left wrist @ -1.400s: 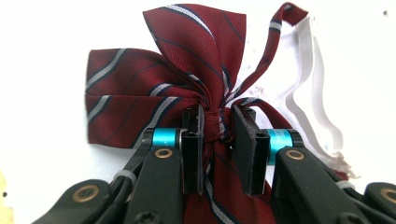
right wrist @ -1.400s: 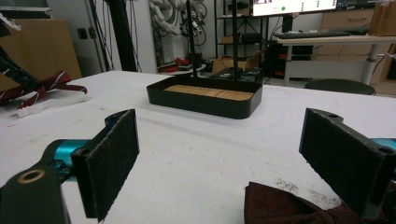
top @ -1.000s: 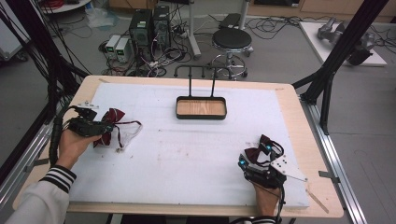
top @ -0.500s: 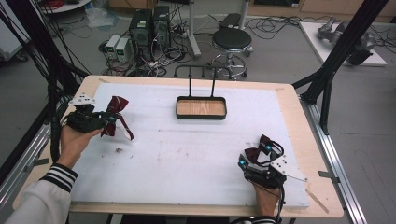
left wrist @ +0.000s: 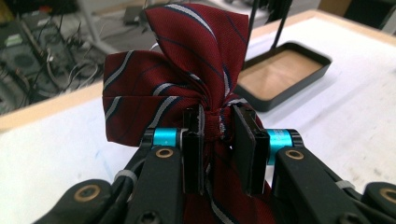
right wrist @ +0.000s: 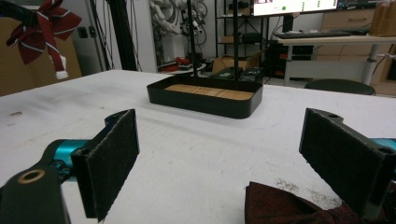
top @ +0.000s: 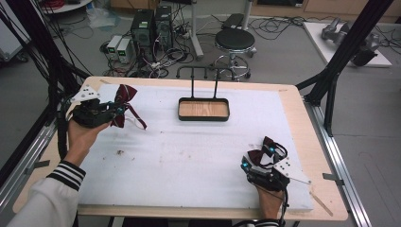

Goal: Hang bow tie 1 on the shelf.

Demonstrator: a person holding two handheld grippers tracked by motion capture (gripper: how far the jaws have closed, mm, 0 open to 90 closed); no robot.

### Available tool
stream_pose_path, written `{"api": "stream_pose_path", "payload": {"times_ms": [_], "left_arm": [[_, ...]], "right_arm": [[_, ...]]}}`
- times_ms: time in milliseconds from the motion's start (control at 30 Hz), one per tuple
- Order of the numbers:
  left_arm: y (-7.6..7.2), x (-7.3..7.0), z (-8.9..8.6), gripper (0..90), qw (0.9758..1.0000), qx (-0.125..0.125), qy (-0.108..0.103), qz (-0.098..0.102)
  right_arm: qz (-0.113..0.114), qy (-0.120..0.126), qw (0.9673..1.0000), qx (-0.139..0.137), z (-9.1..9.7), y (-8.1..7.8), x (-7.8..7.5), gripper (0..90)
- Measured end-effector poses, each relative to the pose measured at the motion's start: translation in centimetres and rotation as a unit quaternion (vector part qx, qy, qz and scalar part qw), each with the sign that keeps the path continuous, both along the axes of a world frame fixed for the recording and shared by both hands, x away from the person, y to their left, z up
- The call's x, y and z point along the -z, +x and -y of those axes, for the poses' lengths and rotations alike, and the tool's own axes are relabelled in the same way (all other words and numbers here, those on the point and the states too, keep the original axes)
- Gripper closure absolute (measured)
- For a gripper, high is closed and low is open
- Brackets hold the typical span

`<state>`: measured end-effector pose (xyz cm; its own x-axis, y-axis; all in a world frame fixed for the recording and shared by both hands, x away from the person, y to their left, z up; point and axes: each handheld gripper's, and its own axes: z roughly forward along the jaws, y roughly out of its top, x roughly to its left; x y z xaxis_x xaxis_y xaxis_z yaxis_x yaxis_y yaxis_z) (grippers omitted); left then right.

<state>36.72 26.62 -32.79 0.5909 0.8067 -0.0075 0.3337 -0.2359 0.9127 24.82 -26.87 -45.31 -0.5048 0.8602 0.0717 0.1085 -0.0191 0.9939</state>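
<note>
A dark red striped bow tie (top: pixel 124 96) hangs in the air over the table's far left, its strap (top: pixel 135 122) dangling below. My left gripper (top: pixel 112 111) is shut on it; in the left gripper view the pads (left wrist: pixel 194 149) pinch the knot of the bow tie (left wrist: pixel 177 79). At the near right, my right gripper (top: pixel 267 154) rests low and open. A second dark red bow tie (top: pixel 257 156) lies on the white sheet under it, and it shows at the bottom edge (right wrist: pixel 299 207) between the wide-apart pads (right wrist: pixel 112 158). The lifted bow tie (right wrist: pixel 44 28) appears far off at the upper left.
A black tray (top: pixel 203 118) with a wooden bottom and an upright wire handle stands at the far middle of the white sheet (top: pixel 189 156). It appears as the tray (right wrist: pixel 201 103) ahead of the right gripper. Beyond the table are a stool (top: pixel 235 40) and computers (top: pixel 151 26). Black frame posts flank both sides.
My left hand has raised the striped bow tie off the sheet and carried it farther away; its strap now hangs free. The right gripper has stayed put.
</note>
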Motion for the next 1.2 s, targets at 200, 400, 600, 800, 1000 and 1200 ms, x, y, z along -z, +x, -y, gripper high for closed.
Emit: {"api": "stream_pose_path", "payload": {"times_ms": [200,400,600,800,1000,1200], "left_arm": [[0.8,-0.6,0.8,74.2,0.9999,0.008,-0.004,0.01],[1.4,-1.2,1.9,74.2,0.9995,0.02,-0.004,0.025],[2.3,-1.7,3.1,74.2,0.9979,0.05,-0.015,0.037],[3.6,-2.2,4.2,74.2,0.9971,0.061,-0.023,0.04],[4.6,-2.6,5.5,74.2,0.9962,0.068,-0.029,0.045],[5.4,-2.8,6.7,74.2,0.995,0.081,-0.036,0.046]], "right_arm": [[0.0,0.0,1.0,0.0,0.0,0.0,0.0,11.2],[0.001,-0.001,1.0,0.0,0.0,0.0,0.0,11.2],[-0.002,0.0,1.0,0.002,0.0,0.0,0.0,11.2],[0.002,0.002,1.0,0.002,0.1,0.0,0.0,11.2],[0.0,0.003,1.0,0.003,0.1,0.0,0.0,11.2],[0.0,0.005,1.0,0.002,0.1,0.0,0.0,11.2]]}}
